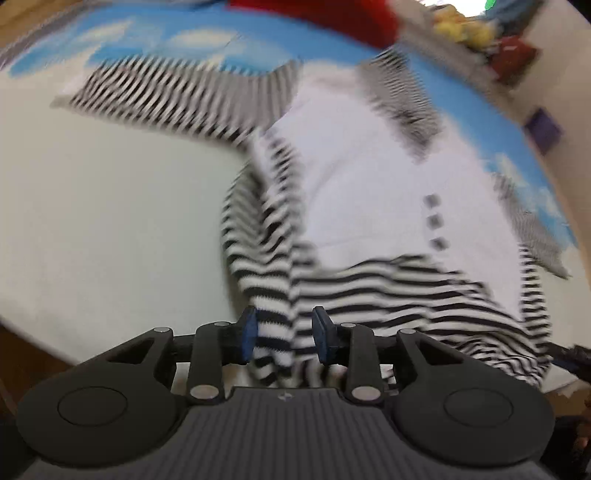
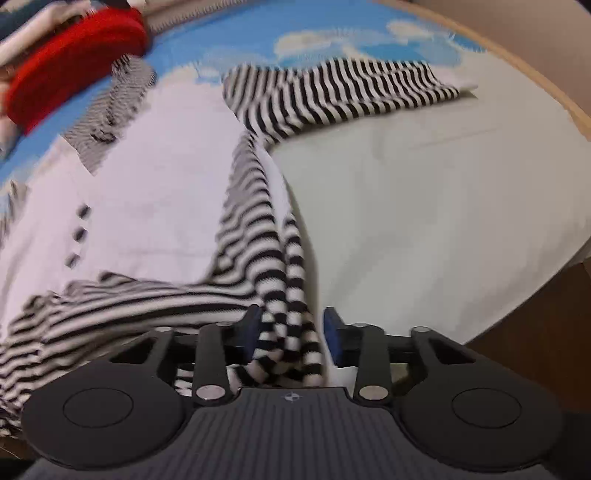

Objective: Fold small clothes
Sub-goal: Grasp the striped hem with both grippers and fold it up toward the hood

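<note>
A small white top (image 1: pixel 369 166) with black-and-white striped sleeves and hem lies spread on the cloth-covered table; its white body (image 2: pixel 155 184) also shows in the right wrist view. One striped sleeve (image 1: pixel 166 96) stretches out to the left, the other sleeve (image 2: pixel 351 92) to the right. A bunched striped fold (image 1: pixel 273 343) hangs between the pads of my left gripper (image 1: pixel 284 336), with a gap at the right pad. Another striped fold (image 2: pixel 288 332) sits between the pads of my right gripper (image 2: pixel 293 332), loose on the right side. Both views are blurred.
The table cover (image 1: pixel 110 221) is pale, with a blue sky-and-cloud print (image 2: pixel 332 33) at the back. A red garment (image 2: pixel 74 55) lies behind the top. Yellow items (image 1: pixel 461 27) and a purple thing (image 1: pixel 543 129) sit off to the far right. The wooden table rim (image 2: pixel 535 74) curves near.
</note>
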Available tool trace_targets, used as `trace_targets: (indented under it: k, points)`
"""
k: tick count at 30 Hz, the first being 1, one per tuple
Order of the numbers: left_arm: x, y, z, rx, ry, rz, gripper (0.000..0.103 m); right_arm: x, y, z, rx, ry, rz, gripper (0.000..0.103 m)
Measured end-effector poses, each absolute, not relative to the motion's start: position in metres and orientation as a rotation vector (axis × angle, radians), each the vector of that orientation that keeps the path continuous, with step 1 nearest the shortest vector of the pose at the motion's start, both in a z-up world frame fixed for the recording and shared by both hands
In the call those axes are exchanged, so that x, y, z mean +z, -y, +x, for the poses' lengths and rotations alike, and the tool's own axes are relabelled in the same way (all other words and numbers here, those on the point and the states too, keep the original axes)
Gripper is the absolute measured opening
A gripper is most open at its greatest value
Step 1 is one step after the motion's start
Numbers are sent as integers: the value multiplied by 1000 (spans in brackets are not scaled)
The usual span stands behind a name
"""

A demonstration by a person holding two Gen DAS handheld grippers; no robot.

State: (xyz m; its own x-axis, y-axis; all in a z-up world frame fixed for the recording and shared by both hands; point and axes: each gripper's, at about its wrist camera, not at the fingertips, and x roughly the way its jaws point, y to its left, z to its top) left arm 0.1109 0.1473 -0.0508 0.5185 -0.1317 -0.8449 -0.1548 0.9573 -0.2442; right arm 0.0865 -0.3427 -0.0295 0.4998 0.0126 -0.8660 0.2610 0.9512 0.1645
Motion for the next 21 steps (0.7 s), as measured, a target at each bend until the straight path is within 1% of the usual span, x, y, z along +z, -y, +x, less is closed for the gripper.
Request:
trace_targets:
  k: [2, 3, 4, 5, 7, 8, 9, 12, 14, 15, 17, 18, 19, 21]
  points:
    - [-47, -139, 110, -34, -1008, -271, 34, -33, 339, 86, -99, -1051, 293, 41]
    - [-48, -132, 110, -47, -1015, -249, 34, -37, 336, 89, -75, -1077, 293, 45]
    - [-51, -129, 112, -51, -1034, -230, 34, -43, 333, 91, -61, -1122, 278, 51]
    - [-58, -125, 115, -42, -1072, -203, 34, -51, 330, 94, -64, -1182, 241, 52]
    - [-82, -123, 122, 33, -1218, -124, 35, -67, 324, 94, -93, -1272, 153, 52]
    - [-92, -125, 124, 76, -1274, -114, 39, -65, 321, 94, -92, -1262, 135, 52]
    - [-93, -130, 123, 94, -1281, -131, 41, -60, 319, 95, -86, -1236, 116, 52]
    - [-74, -125, 121, 80, -1194, -105, 40, -37, 314, 90, -82, -1102, 93, 53]
    - [-60, -123, 118, 40, -1128, -118, 40, -31, 311, 91, -66, -1067, 97, 53]
    - [-60, -121, 119, 26, -1125, -124, 42, -36, 310, 94, -64, -1087, 89, 55]
    - [-74, -121, 124, 63, -1207, -85, 46, -54, 304, 97, -70, -1185, 35, 58]
    - [-86, -124, 125, 93, -1269, -64, 53, -67, 300, 96, -85, -1252, -12, 59]
    - [-92, -127, 125, 95, -1301, -67, 58, -68, 298, 96, -95, -1246, -31, 61]
    - [-88, -125, 126, 83, -1283, -44, 58, -61, 292, 99, -94, -1205, -70, 62]
